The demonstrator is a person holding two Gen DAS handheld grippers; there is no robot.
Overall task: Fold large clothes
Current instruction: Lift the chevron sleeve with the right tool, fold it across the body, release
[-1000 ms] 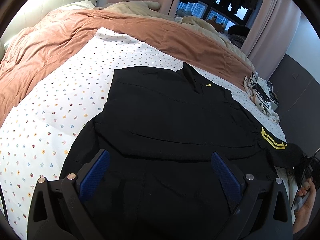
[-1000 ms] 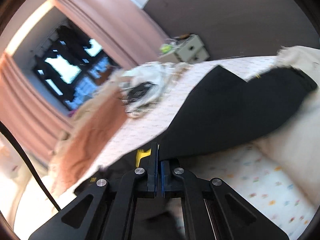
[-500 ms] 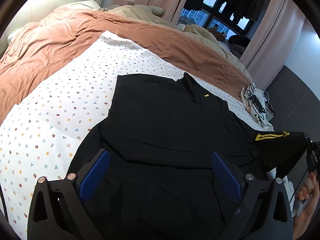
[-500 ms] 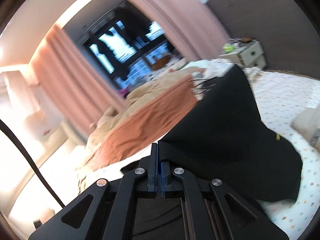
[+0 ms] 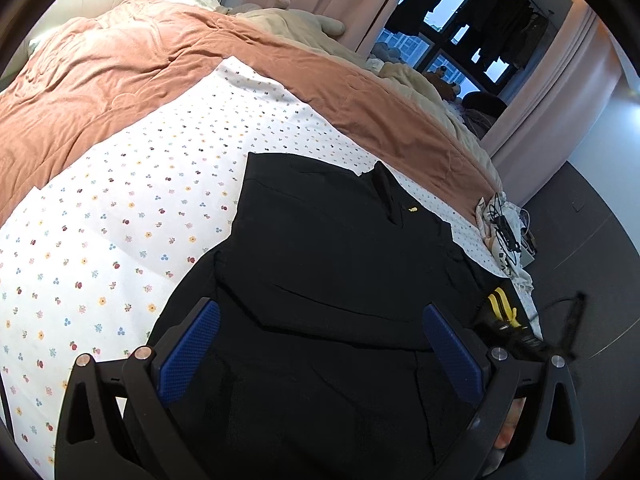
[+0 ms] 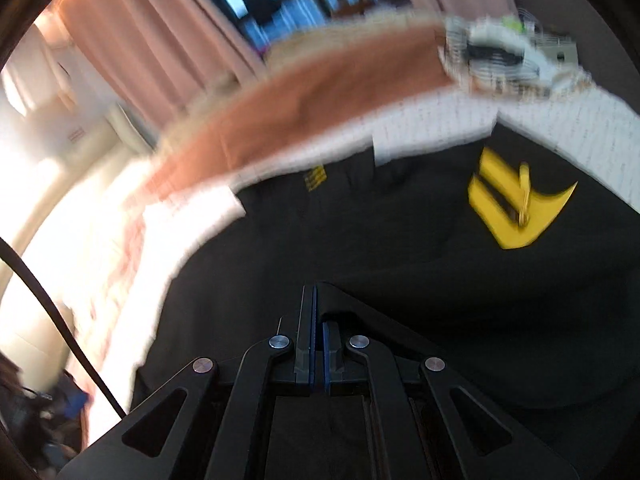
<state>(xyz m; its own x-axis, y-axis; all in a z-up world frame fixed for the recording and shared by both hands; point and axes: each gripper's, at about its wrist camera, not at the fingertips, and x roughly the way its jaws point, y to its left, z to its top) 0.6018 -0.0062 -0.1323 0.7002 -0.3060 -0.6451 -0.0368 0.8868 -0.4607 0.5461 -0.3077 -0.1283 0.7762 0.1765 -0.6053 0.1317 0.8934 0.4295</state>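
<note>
A large black garment (image 5: pixel 332 264) with a collar and yellow stripes (image 5: pixel 502 308) on its right sleeve lies spread on the flowered bedsheet (image 5: pixel 120 216). My left gripper (image 5: pixel 320 348) is open and empty, hovering over the garment's lower part. My right gripper (image 6: pixel 318 320) is shut on a fold of the black garment (image 6: pixel 360 240); the sleeve's yellow stripes (image 6: pixel 516 208) show ahead of it. The right wrist view is blurred by motion.
A rust-coloured blanket (image 5: pixel 120 72) and a beige cover (image 5: pixel 304 24) lie along the far side of the bed. A heap of cables and white items (image 5: pixel 508 232) sits at the bed's right corner. Curtains and a dark window stand behind.
My right gripper has swung the held sleeve from up in the air down over the garment's right side. The left gripper has stayed open, shifting only slightly.
</note>
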